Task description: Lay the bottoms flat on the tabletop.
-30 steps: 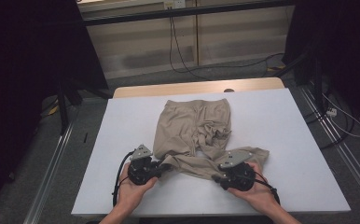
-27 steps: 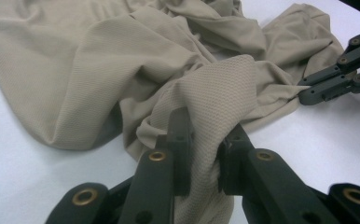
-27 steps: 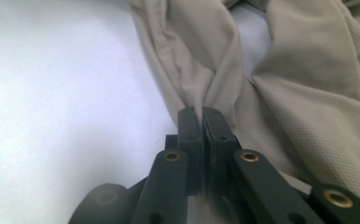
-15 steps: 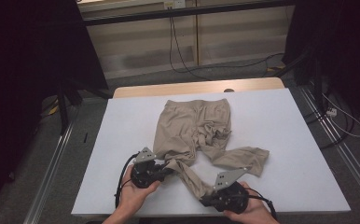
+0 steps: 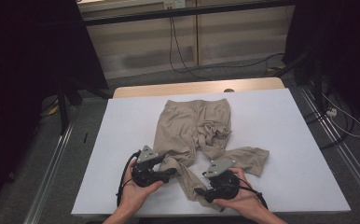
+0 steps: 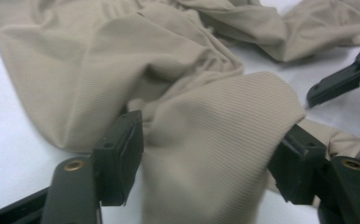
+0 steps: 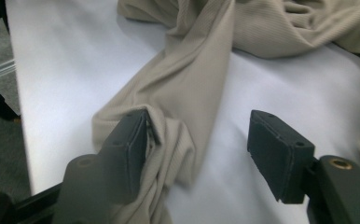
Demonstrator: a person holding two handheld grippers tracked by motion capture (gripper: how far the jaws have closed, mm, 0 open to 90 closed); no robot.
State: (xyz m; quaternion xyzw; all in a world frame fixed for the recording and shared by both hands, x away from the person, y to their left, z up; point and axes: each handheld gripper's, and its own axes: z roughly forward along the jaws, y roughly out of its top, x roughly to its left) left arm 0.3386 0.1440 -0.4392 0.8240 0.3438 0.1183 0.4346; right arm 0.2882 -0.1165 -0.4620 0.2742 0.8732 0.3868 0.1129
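Observation:
Beige ribbed trousers [image 5: 192,130] lie on the white table [image 5: 285,140], waist at the far side, one leg trailing to the near edge and the other bent off to the right. My left gripper [image 5: 172,171] points right at the near leg. Its jaws have just been opening and stand open, with a broad fold of the leg [image 6: 211,140] between them [image 6: 208,158]. My right gripper [image 5: 197,191] points left at the leg's end. Its jaws have also just been opening and stand apart [image 7: 215,144], the cloth [image 7: 178,107] lying against one pad [image 7: 129,140] only.
The table's near edge [image 5: 169,214] runs just below both hands. A wooden strip [image 5: 197,87] borders the far side. Dark stands and cables [image 5: 183,51] lie on the floor beyond. The right gripper's jaw [image 6: 336,81] shows at the far right of the left gripper view.
The right hand has drawn the leg's end towards the near edge and to the left. Both grippers were shut on the cloth and now stand open. The left hand has stayed put.

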